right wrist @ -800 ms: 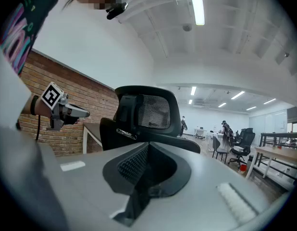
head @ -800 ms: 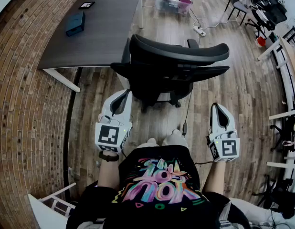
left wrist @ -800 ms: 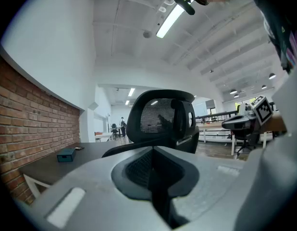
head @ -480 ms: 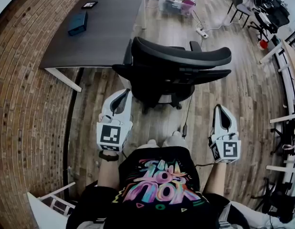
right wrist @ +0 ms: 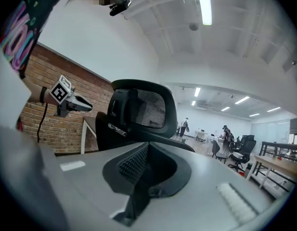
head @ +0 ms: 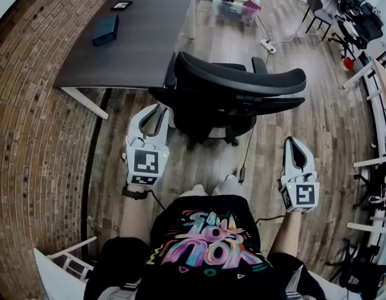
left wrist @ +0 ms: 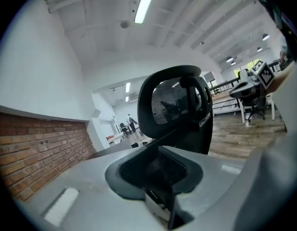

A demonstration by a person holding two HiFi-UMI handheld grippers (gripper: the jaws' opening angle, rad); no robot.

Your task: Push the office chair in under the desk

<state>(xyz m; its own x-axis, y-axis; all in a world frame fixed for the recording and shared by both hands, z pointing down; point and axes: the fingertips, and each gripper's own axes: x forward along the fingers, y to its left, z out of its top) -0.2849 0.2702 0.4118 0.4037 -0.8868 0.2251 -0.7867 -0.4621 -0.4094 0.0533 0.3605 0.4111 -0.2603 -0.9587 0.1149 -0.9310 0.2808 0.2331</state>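
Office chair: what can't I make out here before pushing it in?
- Wheels of the office chair: head view, mostly hidden beneath its seat and backrest.
- Space under the desk: head view, covered by the desktop.
- Whether the left gripper touches the chair: head view, gap too small to tell.

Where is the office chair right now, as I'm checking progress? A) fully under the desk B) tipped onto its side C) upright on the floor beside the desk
C: the office chair stands upright on the wood floor, its backrest out beside the edge of the desk, not under the top.
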